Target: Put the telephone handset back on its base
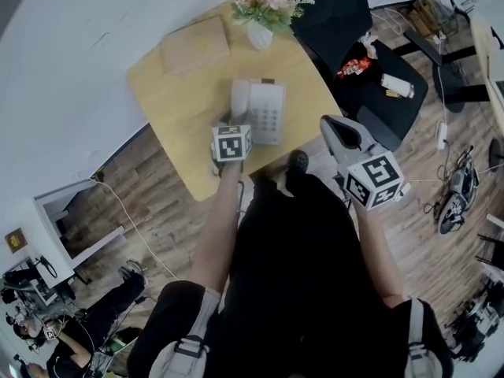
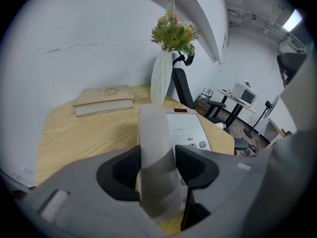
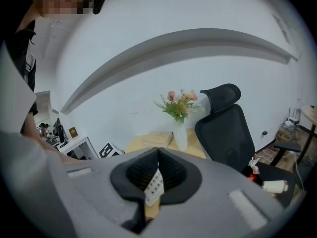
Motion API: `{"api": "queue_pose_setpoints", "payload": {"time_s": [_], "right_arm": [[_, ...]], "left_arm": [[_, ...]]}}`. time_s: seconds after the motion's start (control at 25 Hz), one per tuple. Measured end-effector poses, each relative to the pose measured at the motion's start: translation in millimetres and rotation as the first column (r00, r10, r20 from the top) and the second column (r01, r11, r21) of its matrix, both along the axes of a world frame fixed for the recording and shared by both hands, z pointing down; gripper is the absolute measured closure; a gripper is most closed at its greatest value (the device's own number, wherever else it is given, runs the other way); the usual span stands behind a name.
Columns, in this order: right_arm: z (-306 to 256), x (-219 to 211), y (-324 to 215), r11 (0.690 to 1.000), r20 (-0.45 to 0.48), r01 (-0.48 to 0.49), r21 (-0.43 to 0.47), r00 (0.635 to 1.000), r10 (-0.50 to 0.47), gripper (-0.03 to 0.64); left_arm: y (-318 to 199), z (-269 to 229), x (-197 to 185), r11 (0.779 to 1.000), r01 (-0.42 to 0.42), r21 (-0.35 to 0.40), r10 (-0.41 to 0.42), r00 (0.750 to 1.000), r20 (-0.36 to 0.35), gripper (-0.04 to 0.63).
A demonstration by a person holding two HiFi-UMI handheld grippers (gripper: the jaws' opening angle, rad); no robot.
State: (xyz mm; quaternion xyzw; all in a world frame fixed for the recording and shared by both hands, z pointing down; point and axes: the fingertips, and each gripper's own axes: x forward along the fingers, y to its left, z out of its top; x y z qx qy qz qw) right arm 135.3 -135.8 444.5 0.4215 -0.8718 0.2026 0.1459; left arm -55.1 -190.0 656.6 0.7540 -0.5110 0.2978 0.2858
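Note:
On the wooden table (image 1: 173, 109) a white telephone base (image 1: 269, 113) lies flat, its keypad facing up. The white handset (image 1: 240, 97) lies along the base's left side. My left gripper (image 1: 234, 124) comes at it from the near end. In the left gripper view the handset (image 2: 154, 133) runs between the two black pads (image 2: 125, 170), which sit against its sides, and the base (image 2: 187, 129) lies just to the right. My right gripper (image 1: 332, 126) hovers off the table's right edge with its pads (image 3: 173, 170) together and nothing between them.
A white vase of flowers (image 1: 264, 10) and a tan book (image 1: 194, 44) stand at the table's far side against the wall. A black office chair (image 1: 354, 46) is to the right. A person's legs and the wooden floor (image 1: 157, 211) lie below me.

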Motion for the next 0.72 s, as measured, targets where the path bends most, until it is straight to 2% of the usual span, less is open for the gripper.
{"api": "queue_pose_setpoints", "payload": {"time_s": [0.32,0.72], "right_arm": [[1.8,-6.2,-0.5,1.000,0.014,-0.021,0.001,1.000,0.021,0.614],[1.1,-36.0,-1.4,0.999,0.033,-0.031,0.016,0.999,0.031,0.614]], "left_arm": [[-5.5,-12.8,-0.3,0.998,-0.056,0.019,0.056,0.998,-0.015,0.367],[2.3,-19.5,-15.8,0.993,-0.110,0.030,0.111,0.993,-0.030,0.364]]}}
